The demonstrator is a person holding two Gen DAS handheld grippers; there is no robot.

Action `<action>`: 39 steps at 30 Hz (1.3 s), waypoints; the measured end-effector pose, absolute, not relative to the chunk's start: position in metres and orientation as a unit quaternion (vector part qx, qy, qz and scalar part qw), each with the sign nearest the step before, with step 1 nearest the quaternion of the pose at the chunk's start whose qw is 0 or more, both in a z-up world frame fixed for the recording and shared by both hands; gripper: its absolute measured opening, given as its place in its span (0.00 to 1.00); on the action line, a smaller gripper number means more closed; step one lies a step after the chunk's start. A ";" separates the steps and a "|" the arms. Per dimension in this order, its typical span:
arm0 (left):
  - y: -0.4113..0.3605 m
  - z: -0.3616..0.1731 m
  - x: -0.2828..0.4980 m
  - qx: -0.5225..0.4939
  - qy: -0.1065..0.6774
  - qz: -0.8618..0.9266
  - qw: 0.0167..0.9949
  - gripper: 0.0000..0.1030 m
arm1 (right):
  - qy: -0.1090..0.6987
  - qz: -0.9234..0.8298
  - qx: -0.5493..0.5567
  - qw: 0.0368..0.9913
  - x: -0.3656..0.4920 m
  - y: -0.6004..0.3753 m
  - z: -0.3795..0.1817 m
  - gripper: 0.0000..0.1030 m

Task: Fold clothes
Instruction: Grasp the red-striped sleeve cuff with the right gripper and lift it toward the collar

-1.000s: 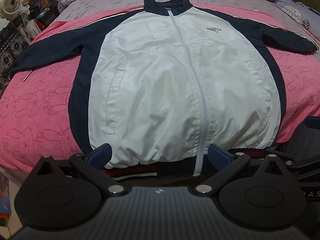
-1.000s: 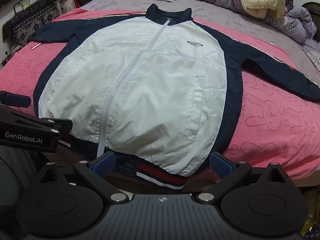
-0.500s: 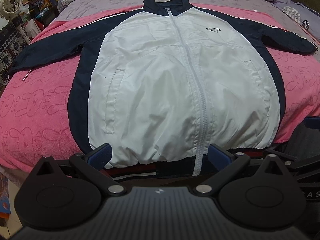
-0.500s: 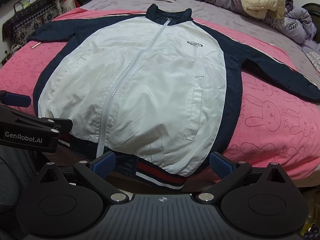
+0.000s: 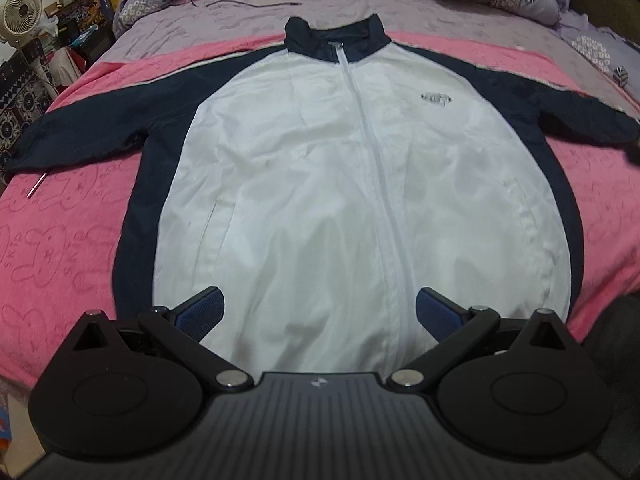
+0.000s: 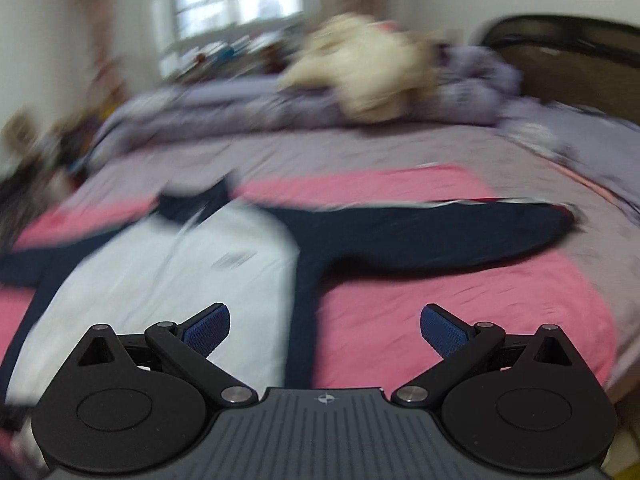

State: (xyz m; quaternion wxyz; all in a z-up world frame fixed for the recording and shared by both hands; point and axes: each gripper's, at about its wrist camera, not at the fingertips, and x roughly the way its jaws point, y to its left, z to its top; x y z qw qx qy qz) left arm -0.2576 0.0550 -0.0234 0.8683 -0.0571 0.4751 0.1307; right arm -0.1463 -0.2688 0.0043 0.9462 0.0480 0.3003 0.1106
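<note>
Jacket [image 5: 320, 184] flat on pink blanket [image 5: 68, 240], both tongs [image 5: 320, 310] [image 6: 325, 326] apart, holding nothing.

The jacket's [image 5: 320, 184] chest logo [image 5: 435, 98] is too small to read.

left gripper [image 5: 319, 310] and right gripper [image 6: 325, 326] both have jaws spread wide, gripping nothing.

Bed [image 5: 248, 20] with pink blanket [image 5: 60, 240], jacket [image 5: 320, 200] spread flat.
</note>
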 end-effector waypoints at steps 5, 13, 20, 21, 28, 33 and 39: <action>0.060 -0.042 -0.216 -0.074 0.467 0.159 0.867 1.00 | 0.264 -0.028 0.192 0.945 -0.053 -0.394 -0.020 1.00; 0.054 -0.082 -0.166 -0.078 0.476 0.194 0.854 1.00 | 0.289 -0.134 0.258 0.912 0.068 -0.481 -0.086 0.98; 0.056 -0.087 -0.154 -0.084 0.472 0.183 0.858 1.00 | 0.335 -0.178 0.146 0.914 0.142 -0.457 -0.108 0.13; 0.058 -0.086 -0.154 -0.089 0.471 0.183 0.858 1.00 | 0.331 -0.171 0.141 0.917 0.142 -0.449 -0.101 0.08; 0.101 -0.067 -0.173 -0.091 0.417 0.261 0.866 1.00 | 0.222 -0.014 -0.025 0.975 0.097 -0.299 -0.016 0.05; 0.151 -0.060 -0.206 -0.145 0.396 0.296 0.857 1.00 | 0.213 0.184 -0.038 0.959 0.068 -0.138 0.019 0.05; 0.173 -0.075 -0.229 -0.181 0.405 0.298 0.845 1.00 | 0.239 0.232 -0.076 0.940 0.028 -0.054 -0.003 0.23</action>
